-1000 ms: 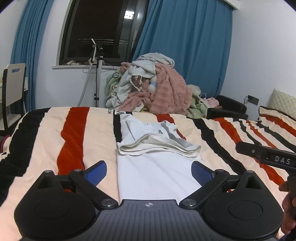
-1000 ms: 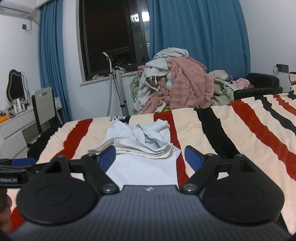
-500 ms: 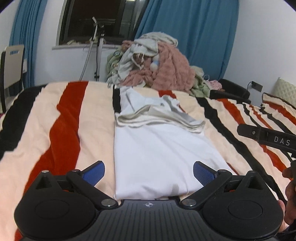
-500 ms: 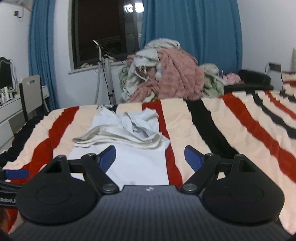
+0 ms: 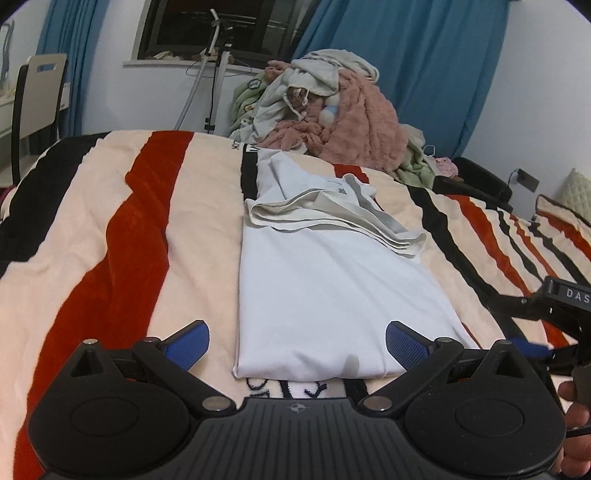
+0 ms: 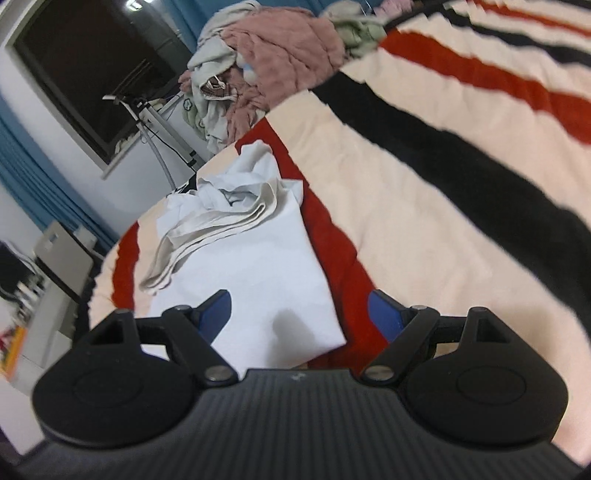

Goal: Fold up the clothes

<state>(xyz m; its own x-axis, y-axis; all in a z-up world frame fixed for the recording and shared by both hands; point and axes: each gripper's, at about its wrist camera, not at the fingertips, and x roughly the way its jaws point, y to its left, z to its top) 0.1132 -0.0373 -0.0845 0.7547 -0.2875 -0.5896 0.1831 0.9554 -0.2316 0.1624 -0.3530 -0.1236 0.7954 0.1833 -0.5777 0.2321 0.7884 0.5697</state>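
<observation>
1. At the far left, a chair (image 5: 35, 107) is seen beside the bed, off its left edge, in front of a blue curtain (image 5: 64, 48).
2. The bed is covered by a striped blanket (image 5: 110, 229) in cream, red and black bands.
3. The left gripper (image 5: 297, 341) is held low over the near edge of the bed. Its blue fingers (image 5: 188, 341) are spread wide and nothing is held between them; one stands over bare blanket to the left of the garment, the other over the garment's near right corner.
4. A white garment (image 5: 328, 291) is laid flat along the middle of the bed, its near hem lying just short of the near edge. Its far part is bunched into a layered heap of folds (image 5: 332, 218).
5. Beyond the far edge of the bed, a pile of clothes (image 5: 332, 114) topped by a pink blanket is seen beneath a dark window (image 5: 221, 26).
6. The right gripper (image 6: 299, 310) is held tilted over the garment's near right corner. Its fingers (image 6: 216, 310) are also spread wide and empty; one is seen over the white cloth, the other over a red stripe beside it.
7. In the left wrist view, the right gripper (image 5: 532, 347) and part of a hand (image 5: 576, 424) appear at the right edge.
</observation>
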